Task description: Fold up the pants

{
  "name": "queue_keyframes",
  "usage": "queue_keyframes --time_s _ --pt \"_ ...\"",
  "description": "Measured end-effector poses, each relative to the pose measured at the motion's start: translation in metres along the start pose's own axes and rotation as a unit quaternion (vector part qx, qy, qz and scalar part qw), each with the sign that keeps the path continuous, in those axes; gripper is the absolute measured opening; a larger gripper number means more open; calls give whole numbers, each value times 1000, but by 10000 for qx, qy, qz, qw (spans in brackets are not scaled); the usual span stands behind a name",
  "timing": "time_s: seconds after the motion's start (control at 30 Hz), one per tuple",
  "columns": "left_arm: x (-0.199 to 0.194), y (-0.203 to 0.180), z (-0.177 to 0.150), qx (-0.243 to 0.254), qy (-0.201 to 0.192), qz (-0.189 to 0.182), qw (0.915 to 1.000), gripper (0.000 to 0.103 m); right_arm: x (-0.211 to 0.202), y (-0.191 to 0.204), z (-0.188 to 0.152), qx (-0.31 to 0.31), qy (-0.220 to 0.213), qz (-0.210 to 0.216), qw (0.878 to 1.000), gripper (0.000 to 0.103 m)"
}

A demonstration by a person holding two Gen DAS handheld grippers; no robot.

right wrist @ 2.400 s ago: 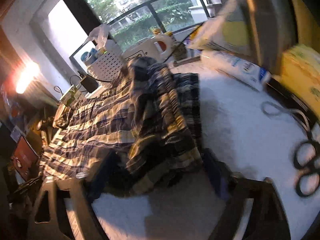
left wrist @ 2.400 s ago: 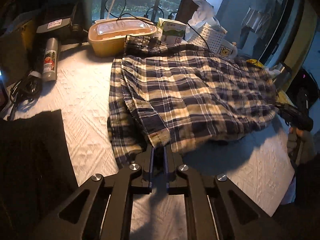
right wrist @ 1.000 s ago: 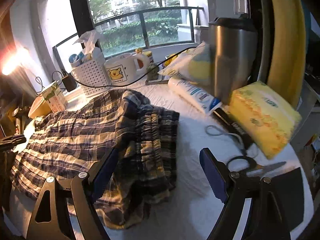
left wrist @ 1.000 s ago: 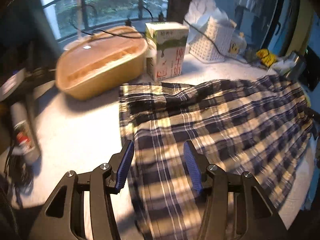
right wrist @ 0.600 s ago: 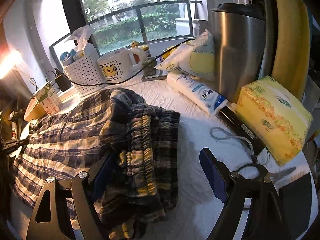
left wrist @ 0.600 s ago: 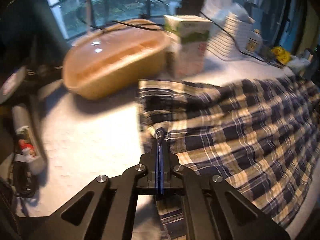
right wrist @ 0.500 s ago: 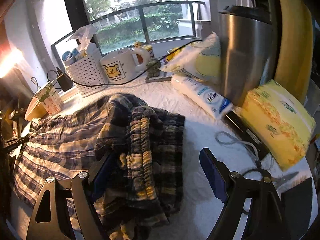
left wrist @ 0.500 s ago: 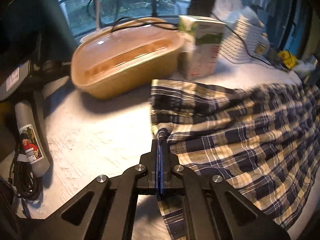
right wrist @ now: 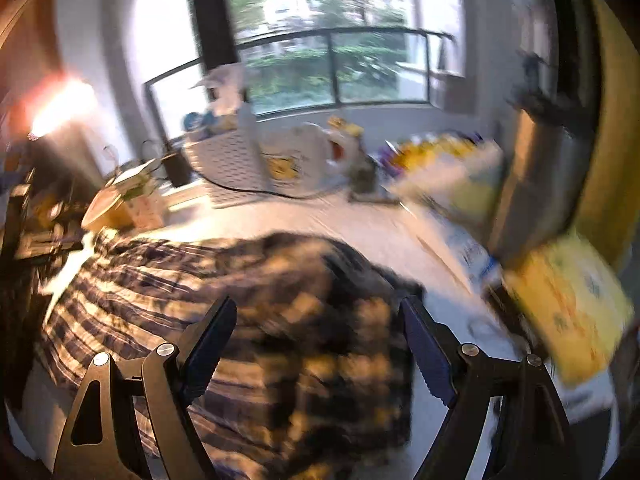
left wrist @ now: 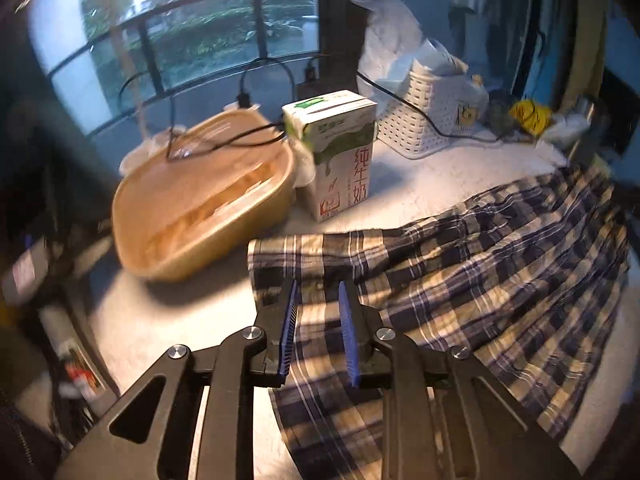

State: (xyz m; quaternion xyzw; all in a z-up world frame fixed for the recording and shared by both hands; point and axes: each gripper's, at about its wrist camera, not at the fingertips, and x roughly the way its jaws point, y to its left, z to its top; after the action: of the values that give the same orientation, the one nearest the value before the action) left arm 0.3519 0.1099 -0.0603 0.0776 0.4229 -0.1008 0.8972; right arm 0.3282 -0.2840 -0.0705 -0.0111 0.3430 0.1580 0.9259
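Note:
The plaid pants (left wrist: 480,280) lie spread on the white table cover, their hem end toward the left wrist view's middle. My left gripper (left wrist: 318,286) hovers just above that hem corner. Its jaws are opening, a narrow gap between the blue pads (left wrist: 289,332), and no cloth is pinched between them. In the blurred right wrist view the pants (right wrist: 200,280) end in a bunched, folded-over waist part. My right gripper (right wrist: 318,304) stands wide open over that bunch, its fingers either side of it and not pressing it.
A tan lidded container (left wrist: 200,200), a milk carton (left wrist: 340,160) and a white basket (left wrist: 420,120) with cables stand behind the hem. On the right side are a steel flask (right wrist: 532,184) and a yellow tissue pack (right wrist: 568,304). White table cover (left wrist: 180,320) shows left of the pants.
Half a second ago my left gripper was shut on the hem corner; it has let go, parted its jaws and lifted. The right gripper stayed open while moving, blurring its view.

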Motion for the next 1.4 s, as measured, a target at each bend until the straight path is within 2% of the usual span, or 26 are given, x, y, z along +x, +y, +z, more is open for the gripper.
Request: queue_keyframes --time_s 0.03,0.13,0.2,0.27,0.33,0.4,0.47,0.5,0.57,0.6,0.67,0.73,0.77,0.83,0.87,1.03,1.07,1.13,1.17,1.23,1.3,1.4 --pt "1 -2 2 51 0 13 10000 21 1 5 5 -159 8 -23 9999 85" --pt "15 -7 9 131 49 -456 9989 21 9 22 27 -763 16 19 9971 84" --pt "34 -16 15 195 174 -638 9976 21 27 27 39 -1089 178 52 9939 83" --pt "55 -15 15 186 389 -742 9963 21 55 30 46 -1286 567 151 9900 66" --pt "70 -13 17 130 521 -769 9956 21 80 34 43 -1447 1000 301 9839 66" --pt "79 -8 17 62 619 -638 9960 21 105 37 38 -1654 1370 282 9763 65" --pt "83 -2 20 -91 573 -587 9966 21 122 34 36 -1748 1535 48 9726 64" --pt "84 2 21 -165 551 -413 9975 21 127 32 37 -1735 1558 -2 9724 64" --pt "86 10 20 -290 453 77 9985 21 134 23 41 -1591 1511 -127 9756 64" --pt "86 15 18 -436 368 150 9983 21 136 21 43 -1551 1497 -167 9763 64" --pt "85 14 17 -387 354 266 9983 21 137 18 46 -1473 1449 -223 9782 64" --pt "82 8 16 -172 360 481 9980 21 136 18 47 -1518 1329 -574 9778 64" --pt "81 8 15 -170 374 531 9977 21 133 15 49 -1571 1218 -938 9755 64" --pt "74 9 13 -232 403 631 9969 21 128 7 51 -1403 1130 -1085 9776 64" --pt "68 10 11 -262 380 599 9971 21 120 4 53 -1238 1050 -1015 9815 64" --pt "11 -3 -1 -155 -78 279 9995 23 71 10 49 -1166 675 -855 9872 65" --pt "-7 -9 -8 -163 -225 102 9996 25 60 14 47 -1134 594 -744 9890 65" --pt "-30 -19 -21 -245 -423 -285 9984 35 44 27 39 -1064 505 -438 9921 65" --pt "-32 -22 -24 -287 -455 -417 9977 37 42 38 34 -1053 505 -242 9929 65" --pt "-39 -40 -41 -342 -401 -787 9955 40 37 62 20 -1088 540 71 9926 65" --pt "-32 -58 -47 -281 -212 -807 9961 40 35 88 3 -1199 625 387 9901 65" --pt "-16 -62 -67 -408 182 -703 9965 40 40 118 -18 -1299 786 636 9864 65"
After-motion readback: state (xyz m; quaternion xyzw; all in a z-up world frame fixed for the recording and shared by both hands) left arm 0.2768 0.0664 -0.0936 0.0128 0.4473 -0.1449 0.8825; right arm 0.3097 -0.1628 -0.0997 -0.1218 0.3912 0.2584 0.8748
